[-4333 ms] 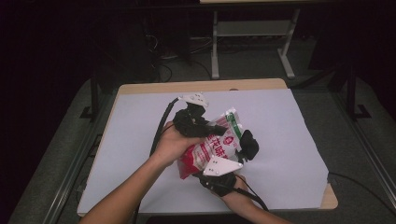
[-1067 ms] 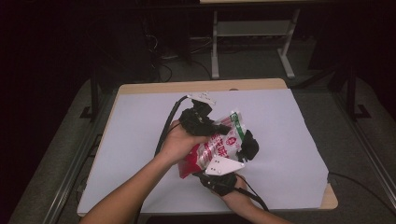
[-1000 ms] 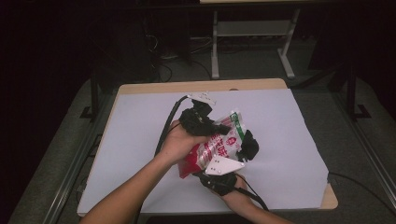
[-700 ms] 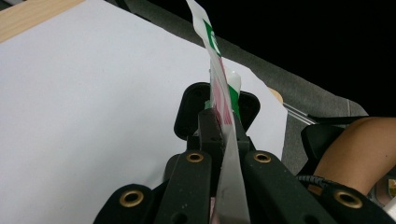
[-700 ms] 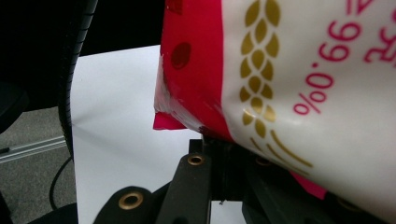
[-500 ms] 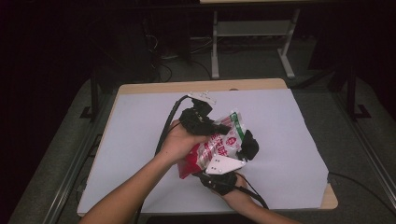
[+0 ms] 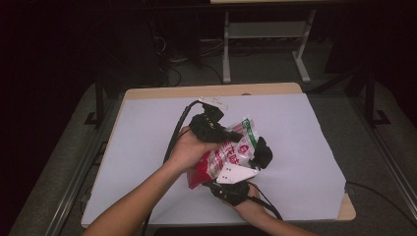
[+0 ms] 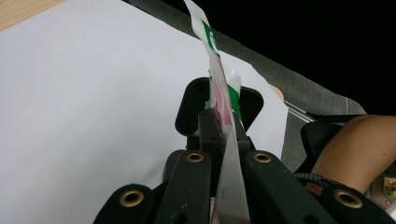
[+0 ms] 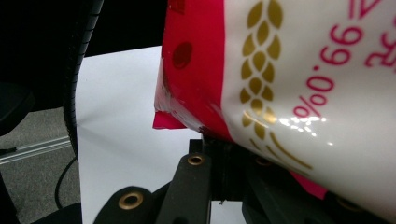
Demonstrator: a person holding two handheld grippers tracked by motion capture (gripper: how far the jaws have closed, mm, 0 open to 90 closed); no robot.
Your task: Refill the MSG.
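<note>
I hold the snack bag (image 7: pixel 223 155) above the worktop (image 7: pixel 147 128), between both claws: left claw (image 8: pixel 223 128) pinching its edge, right claw (image 9: pixel 219 154) pinching its bottom. Pulling apart too strongly may tear it.

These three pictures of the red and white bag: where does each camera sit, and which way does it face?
High view: above the person's side, facing forward and down on the table; both forearms, left gripper and right gripper hold the bag.
Left gripper view: rides that gripper, looking along its jaws clamping the bag's edge; a forearm at right.
Right gripper view: rides that gripper, close under the bag.
All share the bag and table.
</note>
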